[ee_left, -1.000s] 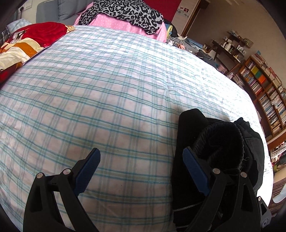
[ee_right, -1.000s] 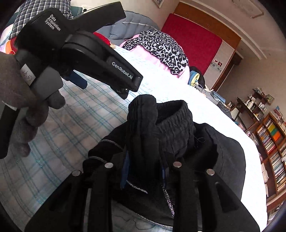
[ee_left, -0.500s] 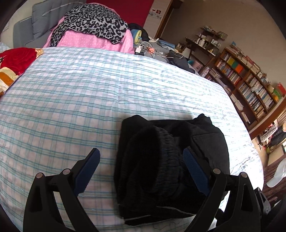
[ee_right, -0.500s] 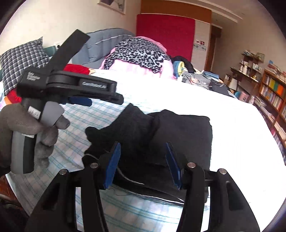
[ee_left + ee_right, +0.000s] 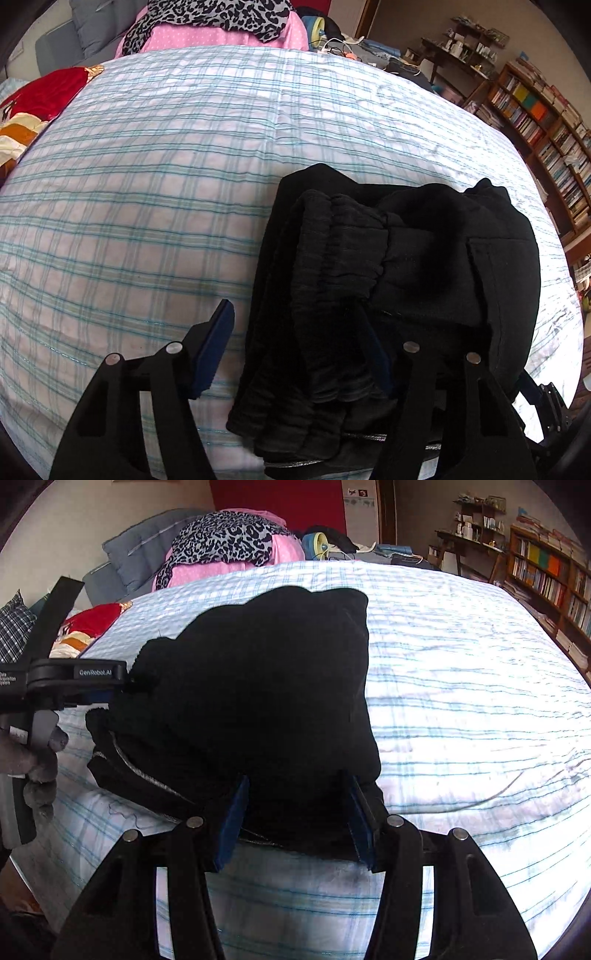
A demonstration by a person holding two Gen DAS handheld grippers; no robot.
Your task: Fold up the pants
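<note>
Black pants (image 5: 402,280) lie folded in a bundle on a bed (image 5: 147,184) covered in blue-checked white cloth. The left gripper (image 5: 295,350) has its jaws apart around the bundle's ribbed edge. The right gripper (image 5: 297,816) also has jaws apart, straddling the near edge of the pants.

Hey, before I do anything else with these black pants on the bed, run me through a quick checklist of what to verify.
1. Pants bunched in a pile on the bed, not flat: not ok.
2. Left tongs open, straddling the pile's left edge: ok.
3. Right tongs open around the near edge: ok.
4. Waistband visible on top: ok.
5. Leg ends lined up: cannot tell.
</note>
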